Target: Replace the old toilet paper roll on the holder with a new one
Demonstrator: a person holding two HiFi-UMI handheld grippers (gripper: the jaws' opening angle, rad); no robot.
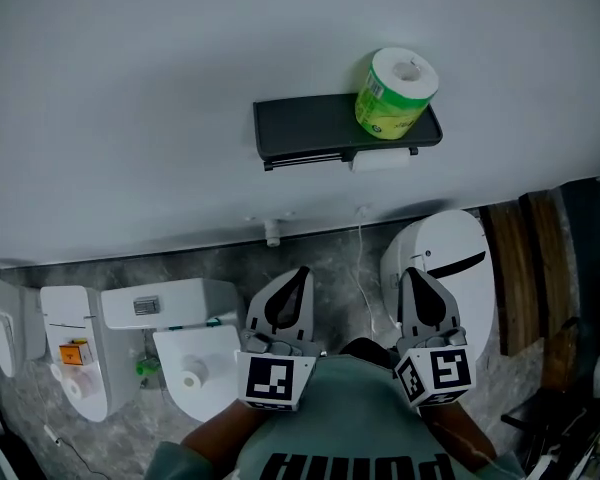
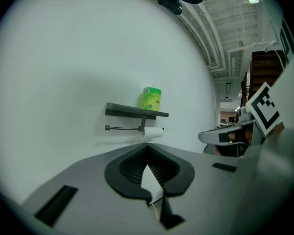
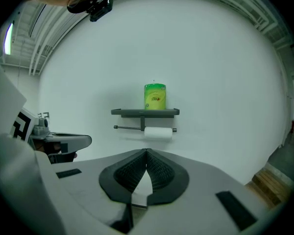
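Nearest of all, at the bottom of the head view, are the marker cubes of the two tools held against the person's green top. Beyond them, the left gripper (image 1: 298, 274) and the right gripper (image 1: 412, 274) both have their jaws pressed together with nothing between them; each gripper view shows the ribbed black pads meeting at the tips. Both point towards a plain white wall, well apart from the dark shelf (image 1: 310, 123) mounted on it. The new roll (image 1: 395, 93) stands upright at the right end of that shelf in a glossy green wrapper, its hollow core showing on top. The old roll (image 1: 380, 160), white and thin, hangs on the slim metal bar (image 1: 305, 160) just under the shelf, towards its right end. Both rolls should be very light and soft, easy to dent if squeezed hard. The green wrapper looks like slick film, so a grip across the round sides could slide; one jaw inside the core and one outside would likely hold better. The old roll probably wants pinching at its outer end and drawing sideways off the bar, though which end is free I cannot tell. Grey mottled floor and a smooth white toilet (image 1: 450, 258) lie below.
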